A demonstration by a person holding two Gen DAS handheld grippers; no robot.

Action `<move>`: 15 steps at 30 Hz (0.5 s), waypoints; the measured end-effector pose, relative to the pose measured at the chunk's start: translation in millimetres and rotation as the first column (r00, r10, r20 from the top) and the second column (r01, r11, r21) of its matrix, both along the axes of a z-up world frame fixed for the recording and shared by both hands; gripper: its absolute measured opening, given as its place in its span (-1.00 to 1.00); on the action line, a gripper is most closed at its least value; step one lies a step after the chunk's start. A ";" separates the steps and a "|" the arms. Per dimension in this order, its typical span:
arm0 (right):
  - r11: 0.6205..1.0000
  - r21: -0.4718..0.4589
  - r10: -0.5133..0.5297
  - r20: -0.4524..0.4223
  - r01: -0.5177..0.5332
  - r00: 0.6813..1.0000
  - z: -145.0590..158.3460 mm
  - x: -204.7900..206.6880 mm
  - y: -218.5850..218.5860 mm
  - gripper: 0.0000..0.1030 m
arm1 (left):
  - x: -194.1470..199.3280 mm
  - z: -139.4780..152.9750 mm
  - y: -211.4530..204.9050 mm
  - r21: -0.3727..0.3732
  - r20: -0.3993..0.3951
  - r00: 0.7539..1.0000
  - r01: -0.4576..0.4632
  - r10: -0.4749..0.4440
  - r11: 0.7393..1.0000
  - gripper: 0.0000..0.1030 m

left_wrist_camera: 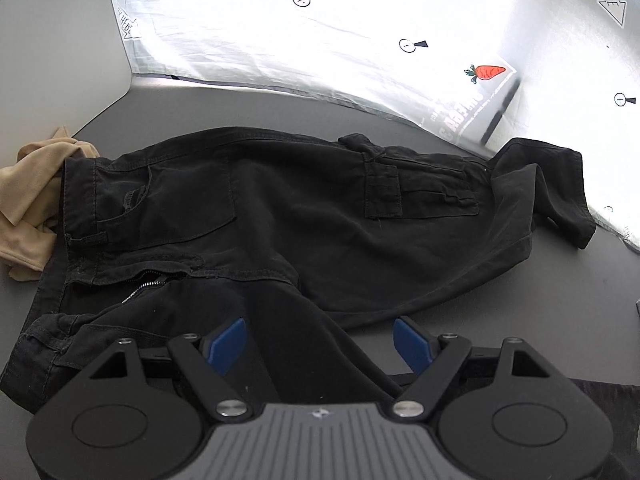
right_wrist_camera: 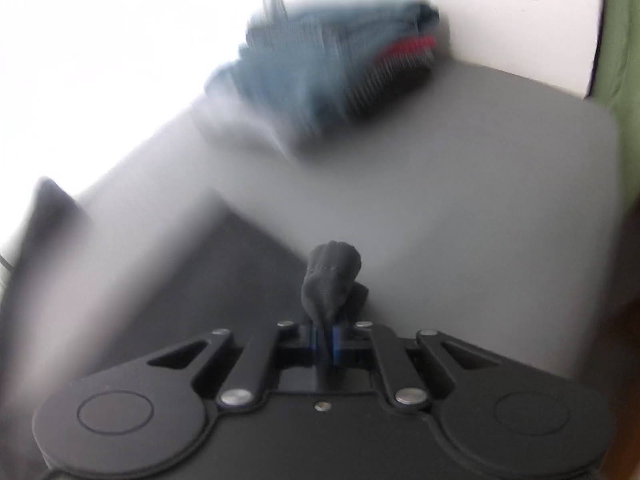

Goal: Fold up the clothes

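Observation:
Black cargo trousers [left_wrist_camera: 280,208] lie spread across the grey table [left_wrist_camera: 248,108] in the left wrist view, waistband at the left, one leg end folded over at the right. My left gripper [left_wrist_camera: 320,340] is open, its blue fingers [left_wrist_camera: 228,344] on either side of the near trouser leg. In the blurred right wrist view my right gripper [right_wrist_camera: 326,340] is shut on a bunched piece of black trouser fabric [right_wrist_camera: 332,280] and holds it above the table [right_wrist_camera: 460,220].
A beige garment [left_wrist_camera: 28,200] lies crumpled left of the waistband. A white printed sheet [left_wrist_camera: 360,32] covers the far side. A stack of folded clothes [right_wrist_camera: 328,72], blue on top, sits at the table's far end.

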State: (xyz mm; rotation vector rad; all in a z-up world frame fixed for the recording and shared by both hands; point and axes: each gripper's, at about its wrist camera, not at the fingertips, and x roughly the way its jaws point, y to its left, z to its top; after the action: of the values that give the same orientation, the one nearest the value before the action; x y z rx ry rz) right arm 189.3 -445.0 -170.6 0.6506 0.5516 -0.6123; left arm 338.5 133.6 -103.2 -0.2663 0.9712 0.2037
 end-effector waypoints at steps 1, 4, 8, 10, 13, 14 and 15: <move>1.000 -0.010 0.002 0.110 -0.001 0.994 19.2 -11.8 -3.7 -0.90 | -3.7 0.0 7.8 0.012 -0.003 0.999 -0.032 0.032 0.999 0.59; 0.985 -0.172 0.030 0.170 0.000 0.985 56.1 -28.5 -3.9 -0.90 | -17.8 -1.9 34.3 0.021 -0.001 0.991 -0.131 0.131 0.991 0.59; 0.968 -0.244 0.013 -0.163 -0.053 0.986 4.8 -6.5 -15.5 -0.78 | -43.6 -16.1 72.8 0.018 -0.030 0.960 -0.279 0.279 0.960 0.59; 0.990 -0.135 -0.004 -0.320 -0.042 0.947 -30.5 4.5 -22.4 -0.70 | -60.3 -25.3 90.1 0.018 -0.053 0.932 -0.358 0.358 0.934 0.59; 0.999 -0.025 -0.031 -0.338 0.023 0.941 -53.7 -0.4 -15.1 -0.01 | -87.7 -37.4 114.1 0.005 -0.073 0.879 -0.473 0.472 0.881 0.64; 0.999 0.006 -0.045 -0.311 0.049 0.949 -56.2 -3.4 -11.9 0.22 | -96.7 -41.5 121.5 -0.008 -0.077 0.860 -0.506 0.504 0.863 0.67; 0.997 0.029 -0.061 -0.292 0.072 0.954 -59.0 -3.5 -9.1 0.35 | -105.5 -45.6 128.7 -0.021 -0.082 0.841 -0.537 0.534 0.843 0.70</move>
State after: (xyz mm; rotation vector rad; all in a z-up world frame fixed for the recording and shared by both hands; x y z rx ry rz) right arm 185.8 -454.1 -229.6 0.6221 0.8212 -0.7687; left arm 233.0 262.3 -148.8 -0.5750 0.9560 0.7138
